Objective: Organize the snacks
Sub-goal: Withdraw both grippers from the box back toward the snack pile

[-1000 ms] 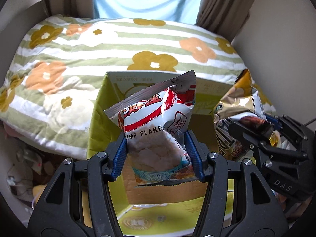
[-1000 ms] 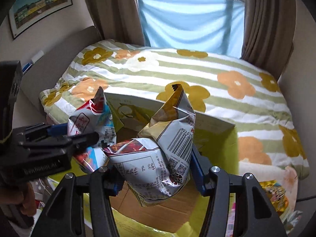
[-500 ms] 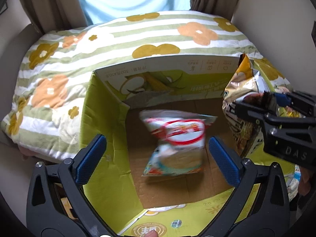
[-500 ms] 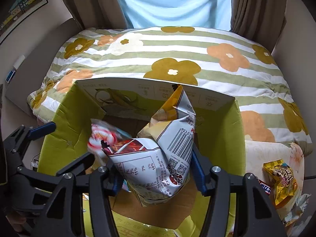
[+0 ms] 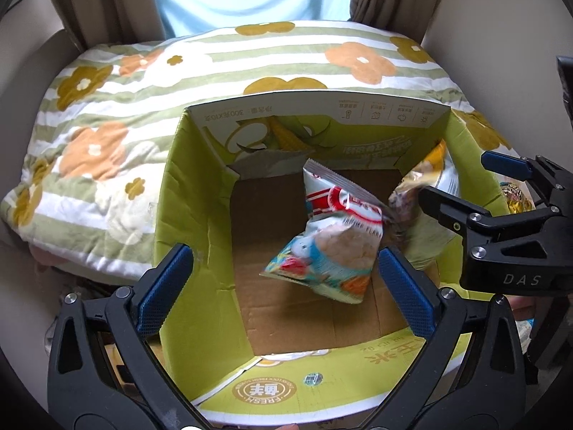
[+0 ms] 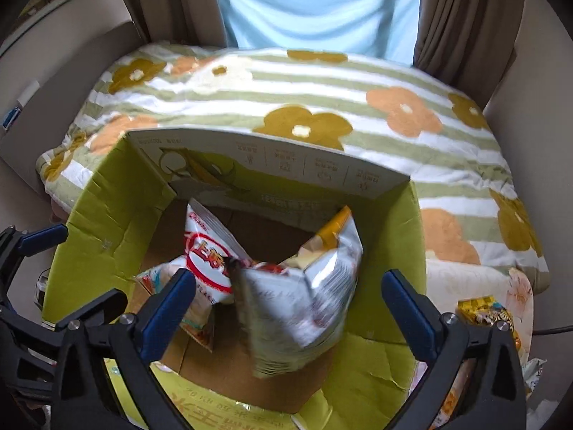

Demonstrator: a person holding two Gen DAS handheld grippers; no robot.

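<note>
An open green cardboard box (image 5: 186, 215) (image 6: 104, 236) stands in front of the bed. A red-and-white shrimp flakes bag (image 5: 333, 236) (image 6: 207, 261) lies inside it on the brown floor. A gold-and-white snack bag (image 6: 304, 297) (image 5: 433, 182) is blurred, loose in the box at the right side. My left gripper (image 5: 283, 286) is open and empty above the box. My right gripper (image 6: 286, 308) is open above the box, the gold bag between but free of its pads; it also shows in the left wrist view (image 5: 501, 193).
A striped flowered quilt (image 5: 250, 64) (image 6: 322, 93) covers the bed behind the box. A yellow snack packet (image 6: 483, 311) lies at the right beside the box. Curtains (image 6: 465, 18) and a window are at the back.
My left gripper opened and the shrimp flakes bag fell into the box. My right gripper then opened and the gold bag dropped out of it into the box.
</note>
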